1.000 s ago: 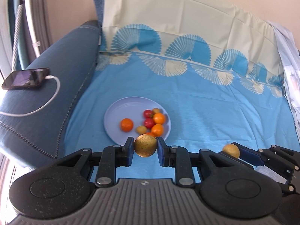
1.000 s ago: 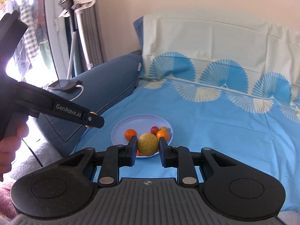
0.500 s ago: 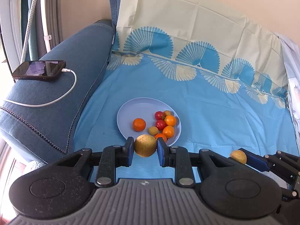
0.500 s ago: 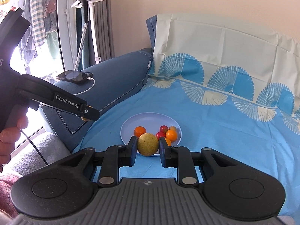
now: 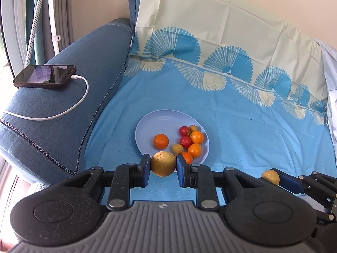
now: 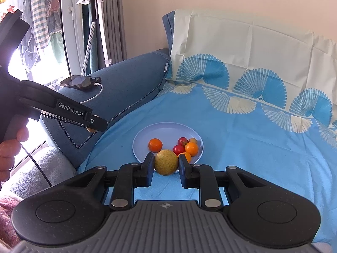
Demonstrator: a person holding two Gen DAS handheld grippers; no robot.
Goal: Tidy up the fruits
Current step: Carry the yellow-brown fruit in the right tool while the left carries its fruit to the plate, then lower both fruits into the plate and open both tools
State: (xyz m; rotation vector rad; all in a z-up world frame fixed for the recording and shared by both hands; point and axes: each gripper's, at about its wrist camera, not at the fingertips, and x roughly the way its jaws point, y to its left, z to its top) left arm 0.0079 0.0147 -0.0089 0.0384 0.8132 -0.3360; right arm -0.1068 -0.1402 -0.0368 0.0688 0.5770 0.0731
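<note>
- Since the earlier frames both views have swung: the sofa armrest (image 5: 63, 109) and the phone (image 5: 45, 76) on it sit further toward the middle of each picture, and the plate (image 5: 155, 122) has shifted right in the left wrist view.
- Blue sheet (image 5: 242, 130) with a fan pattern covers the sofa seat; its cream part runs up the back cushion on the far side.
- Armrest stands at the left, with the phone lying flat on top and a white cable (image 5: 63, 113) plugged into it.
- Plate lies on the sheet, just beyond both claws, carrying small orange fruits (image 5: 161, 141), red fruits (image 5: 185, 131) and small yellow-brown fruits (image 5: 177, 148).
- Left claw (image 5: 163, 165) is clamped on a round yellow-brown fruit (image 5: 163, 164), held at the near edge of the plate.
- Right claw (image 6: 166, 164) is clamped on a round yellow-green fruit (image 6: 166, 162), also at the near edge of the plate.
- In the right wrist view a hand (image 6: 10, 147) grips the left claw's handle at the far left.
</note>
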